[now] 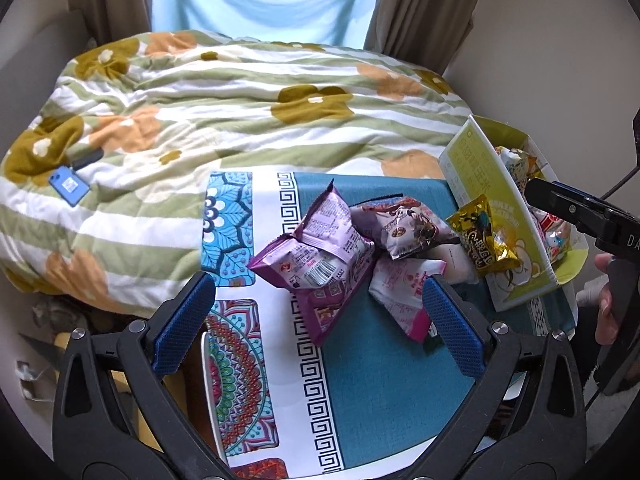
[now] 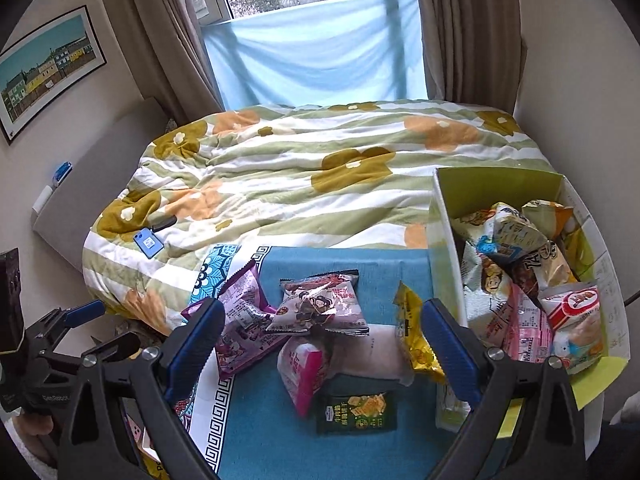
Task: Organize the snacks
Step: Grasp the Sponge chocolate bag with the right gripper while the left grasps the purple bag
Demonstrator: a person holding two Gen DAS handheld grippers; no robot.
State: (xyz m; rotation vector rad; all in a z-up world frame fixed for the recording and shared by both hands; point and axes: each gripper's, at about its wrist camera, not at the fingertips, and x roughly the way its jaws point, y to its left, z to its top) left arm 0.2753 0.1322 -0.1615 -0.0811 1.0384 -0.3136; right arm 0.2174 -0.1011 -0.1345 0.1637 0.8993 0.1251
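Far left, at nine o'clock on the striped flowery quilt [image 2: 280, 184]: a small blue phone [image 2: 147, 245], well away from the snacks.

Next, the left gripper [image 1: 316, 320], spread wide and holding nothing, hovering over the blue patterned cloth [image 1: 384, 392].

In the middle of the cloth, a loose heap: a shiny purple snack bag [image 2: 240, 320] at ten o'clock, a silver bag with a cartoon monkey [image 2: 320, 308] at twelve o'clock leaning on the purple one, a pink and white packet [image 2: 300, 372] just below, and a flat dark green cracker pack [image 2: 356, 414] at six o'clock.

Then the right gripper [image 2: 324, 352], also spread wide and holding nothing, just above that heap.

At three o'clock, a crinkly gold packet [image 2: 416, 340] propped against the wall of the yellow-green cardboard box [image 2: 444, 232]. Inside the box, many snack bags piled high already.

Possible trouble: slippery, puffy bags slipping out of a weak pinch; squeezing too hard, crushing the crackers; grabbing two overlapping bags at once; bumping the gold packet off the box; dropping more on the full pile, spilling over the low front flap.
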